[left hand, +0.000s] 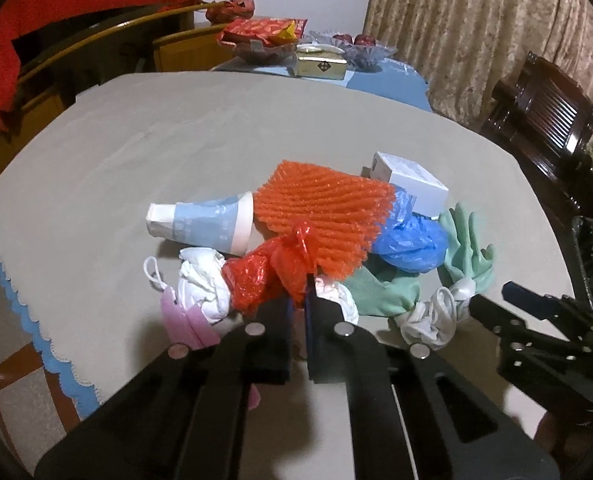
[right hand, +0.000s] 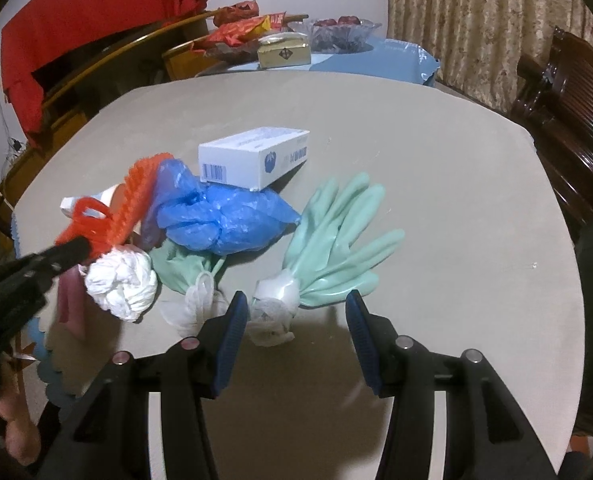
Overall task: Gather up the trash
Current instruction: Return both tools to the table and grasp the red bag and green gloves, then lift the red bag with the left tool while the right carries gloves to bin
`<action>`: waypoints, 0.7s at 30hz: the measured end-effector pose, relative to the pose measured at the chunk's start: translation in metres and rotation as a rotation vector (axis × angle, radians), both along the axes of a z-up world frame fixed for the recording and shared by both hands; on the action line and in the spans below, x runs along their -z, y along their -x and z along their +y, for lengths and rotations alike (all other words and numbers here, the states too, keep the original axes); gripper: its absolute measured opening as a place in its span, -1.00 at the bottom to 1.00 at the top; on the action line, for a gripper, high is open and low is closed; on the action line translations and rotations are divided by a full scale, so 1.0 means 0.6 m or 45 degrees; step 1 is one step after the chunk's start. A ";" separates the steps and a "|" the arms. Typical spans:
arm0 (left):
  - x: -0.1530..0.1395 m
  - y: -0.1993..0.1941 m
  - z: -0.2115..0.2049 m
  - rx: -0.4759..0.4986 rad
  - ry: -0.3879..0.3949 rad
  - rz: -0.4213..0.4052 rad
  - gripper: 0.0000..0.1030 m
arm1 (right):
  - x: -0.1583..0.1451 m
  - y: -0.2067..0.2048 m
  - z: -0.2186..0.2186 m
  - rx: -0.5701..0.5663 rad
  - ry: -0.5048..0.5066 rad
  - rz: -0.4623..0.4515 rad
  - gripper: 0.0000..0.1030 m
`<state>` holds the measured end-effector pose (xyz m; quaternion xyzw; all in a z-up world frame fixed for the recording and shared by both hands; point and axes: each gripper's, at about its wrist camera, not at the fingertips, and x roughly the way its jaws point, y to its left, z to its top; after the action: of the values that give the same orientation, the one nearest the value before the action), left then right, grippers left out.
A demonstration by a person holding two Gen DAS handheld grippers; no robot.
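Black fingers of the left tool (left hand: 301, 300) fill the bottom of the left wrist view, pressed together on a red plastic bag (left hand: 272, 272) at the near edge of a trash pile. Behind the bag lie an orange foam net (left hand: 324, 216), a paper cup (left hand: 204, 220) on its side, a blue plastic bag (left hand: 410, 244), a white box (left hand: 408, 180), crumpled tissue (left hand: 202, 284), a pink mask (left hand: 184, 316) and green rubber gloves (left hand: 466, 248). All rest on a desk (left hand: 176, 140) covered in grey cloth.

Blue-padded fingers of the right tool (right hand: 292, 320) stand apart in the right wrist view, holding nothing, on either side of the white cuff of one green glove, not touching it. Left of it, the left tool grips red plastic beside the tissue ball.
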<state>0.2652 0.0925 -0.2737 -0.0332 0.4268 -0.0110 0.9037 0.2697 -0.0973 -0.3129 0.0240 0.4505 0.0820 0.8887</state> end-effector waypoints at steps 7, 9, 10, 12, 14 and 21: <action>-0.004 0.004 -0.007 0.007 -0.019 -0.018 -0.94 | 0.017 -0.010 0.009 0.010 0.013 0.015 -0.02; 0.004 0.004 -0.007 0.009 -0.023 -0.006 -0.94 | 0.018 -0.010 0.010 0.012 0.016 0.015 -0.02; 0.009 0.004 -0.007 0.009 -0.026 -0.002 -0.95 | 0.020 -0.010 0.011 0.013 0.019 0.020 -0.02; 0.012 0.004 -0.005 0.010 -0.024 0.002 -0.95 | 0.024 -0.013 0.012 0.012 0.020 0.027 -0.02; 0.011 0.003 -0.005 0.011 -0.024 0.002 -0.95 | 0.029 -0.015 0.012 0.009 0.017 0.025 -0.02; 0.008 0.006 -0.008 0.016 -0.020 -0.002 -0.95 | 0.025 -0.007 0.025 -0.052 -0.015 0.014 -0.53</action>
<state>0.2615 0.0878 -0.2785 -0.0232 0.4265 -0.0133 0.9041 0.2741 -0.0824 -0.3276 0.0202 0.4552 0.1028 0.8842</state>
